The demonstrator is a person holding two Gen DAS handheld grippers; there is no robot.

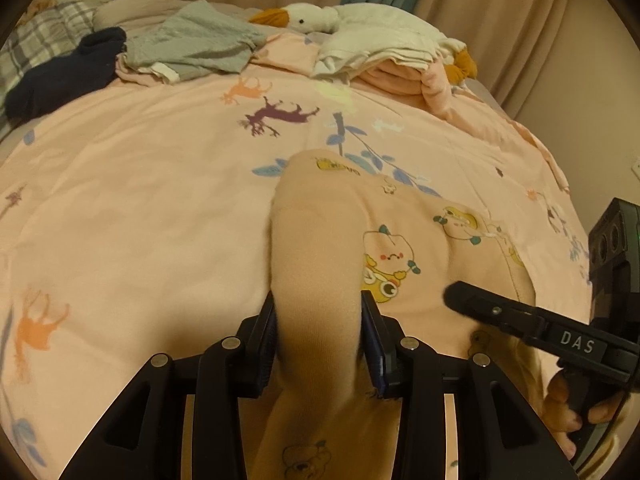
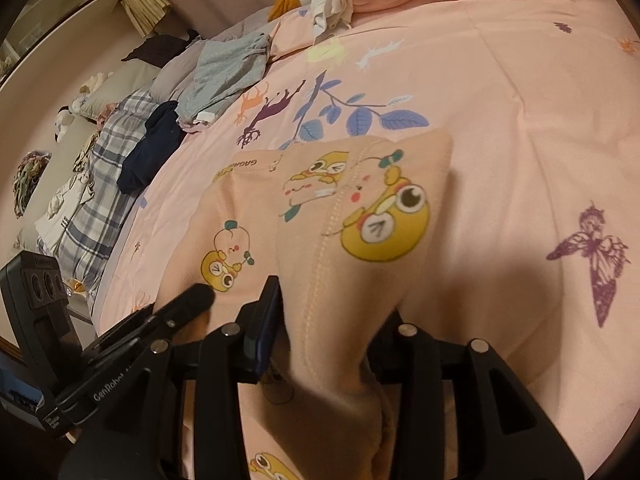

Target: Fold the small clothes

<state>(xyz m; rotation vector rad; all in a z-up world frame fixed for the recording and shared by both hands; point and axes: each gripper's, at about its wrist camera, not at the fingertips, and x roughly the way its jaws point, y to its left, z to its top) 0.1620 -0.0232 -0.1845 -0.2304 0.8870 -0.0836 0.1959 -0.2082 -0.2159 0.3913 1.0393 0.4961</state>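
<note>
A peach garment [image 1: 400,240] printed with yellow cartoon creatures lies on the pink bedcover [image 1: 140,180], its near part lifted. My left gripper [image 1: 322,320] is shut on a bunched fold of it that fills the gap between both pads. In the right wrist view the same garment [image 2: 320,200] runs between the jaws of my right gripper [image 2: 334,304]. It drapes over the right-hand finger and hides it. A dark gap shows beside the left-hand pad [image 2: 268,320], so these jaws stand open. The two grippers sit close side by side.
A white goose plush [image 1: 304,16] and folded pale clothes [image 1: 380,48] lie at the far edge. A grey garment [image 1: 192,40] and a dark navy one [image 1: 60,76] are at the far left, by a plaid blanket [image 2: 108,152]. A hand [image 1: 560,400] holds the right gripper.
</note>
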